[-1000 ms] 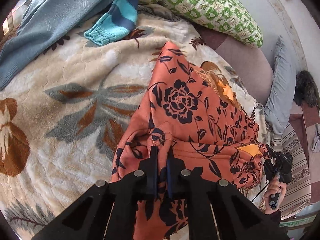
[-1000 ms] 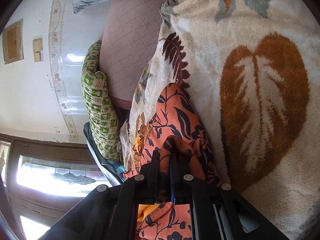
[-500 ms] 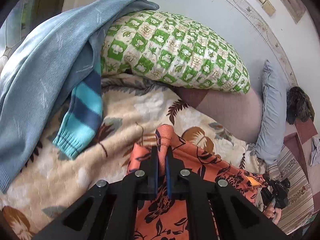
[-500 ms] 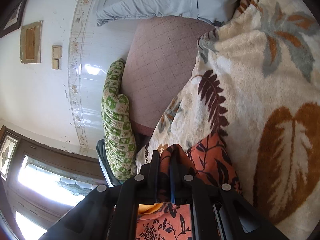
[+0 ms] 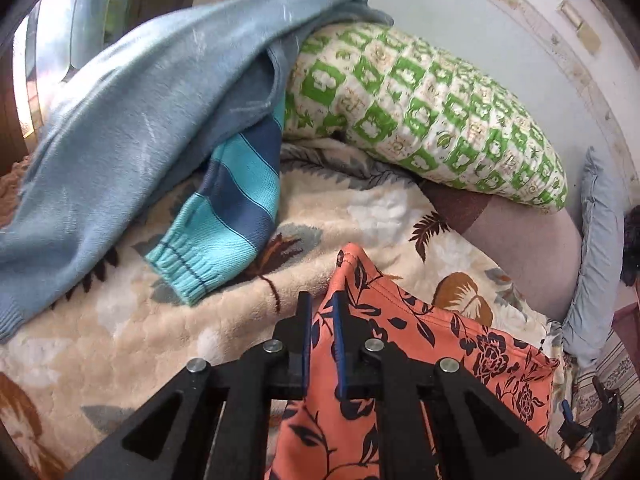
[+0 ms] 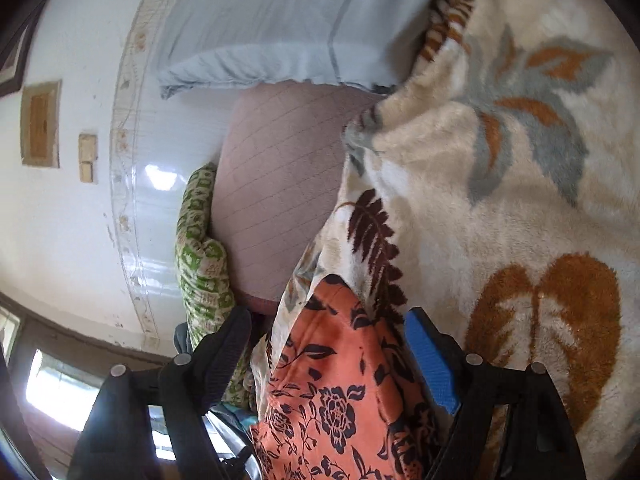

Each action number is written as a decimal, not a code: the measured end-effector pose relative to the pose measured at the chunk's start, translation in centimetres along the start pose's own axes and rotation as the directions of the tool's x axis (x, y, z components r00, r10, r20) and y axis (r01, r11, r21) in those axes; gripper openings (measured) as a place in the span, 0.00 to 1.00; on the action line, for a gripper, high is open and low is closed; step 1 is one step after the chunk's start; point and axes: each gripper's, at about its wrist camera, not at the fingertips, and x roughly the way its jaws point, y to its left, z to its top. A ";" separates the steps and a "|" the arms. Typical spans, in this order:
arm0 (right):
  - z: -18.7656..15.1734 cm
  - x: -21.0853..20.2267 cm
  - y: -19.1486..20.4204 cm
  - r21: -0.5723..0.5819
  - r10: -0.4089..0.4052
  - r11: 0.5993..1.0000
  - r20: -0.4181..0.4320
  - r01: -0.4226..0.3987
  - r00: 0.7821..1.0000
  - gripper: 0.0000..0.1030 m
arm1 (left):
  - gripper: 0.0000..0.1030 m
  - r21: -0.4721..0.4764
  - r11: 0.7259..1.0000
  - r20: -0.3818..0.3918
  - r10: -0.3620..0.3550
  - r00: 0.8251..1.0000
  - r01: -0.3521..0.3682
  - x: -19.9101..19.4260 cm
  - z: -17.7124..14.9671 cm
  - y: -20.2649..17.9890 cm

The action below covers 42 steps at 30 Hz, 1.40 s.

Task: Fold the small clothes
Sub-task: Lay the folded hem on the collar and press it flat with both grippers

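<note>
Orange cloth (image 5: pixel 404 344) runs lengthwise from left claw (image 5: pixel 320 320) to right claw (image 6: pixel 332 340). Left just easing open, fabric between; right just released, cloth between.

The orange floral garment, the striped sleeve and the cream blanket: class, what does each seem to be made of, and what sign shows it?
Orange floral garment: thin, smooth woven or fine jersey cloth, matt; it shows a stitched hem and soft creases.
Striped sleeve: knitted yarn, likely cotton or acrylic; visible ribbed cuff and knit rows.
Cream blanket: plush fleece, probably synthetic; deep fuzzy pile with a slight sheen.
</note>
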 end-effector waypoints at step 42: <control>-28.8 11.4 11.1 -0.780 -0.549 0.580 -0.159 0.237 0.821 0.46 | 0.47 0.000 0.962 -0.061 0.274 0.960 -0.274 -2.8 -7.2 5.6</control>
